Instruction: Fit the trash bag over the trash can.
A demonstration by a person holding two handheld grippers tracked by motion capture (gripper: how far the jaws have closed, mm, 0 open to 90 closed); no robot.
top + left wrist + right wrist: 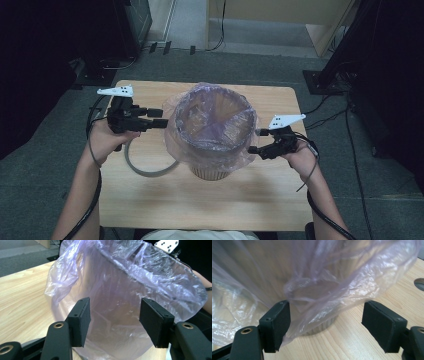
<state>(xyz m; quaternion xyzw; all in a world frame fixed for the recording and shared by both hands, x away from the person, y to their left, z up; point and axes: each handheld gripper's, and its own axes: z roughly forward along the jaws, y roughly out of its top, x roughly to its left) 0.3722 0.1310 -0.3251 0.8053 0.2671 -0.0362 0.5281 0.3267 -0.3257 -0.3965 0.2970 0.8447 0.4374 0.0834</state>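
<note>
Frame centre: bin [212,171] lined with purple bag [212,117]. Left gripper [161,118] and right gripper [256,141] flank it, jaws spread, nothing pinched. Best to pinch the overhang on opposite sides, then tug down evenly.

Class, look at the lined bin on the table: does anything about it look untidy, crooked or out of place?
Yes. The plastic bag lining the bin is crumpled and hangs unevenly over the rim, bulging lower on some sides. A grey ring lies loose on the table beside the bin, not fitted on it. Nothing looks spilled or torn.
</note>
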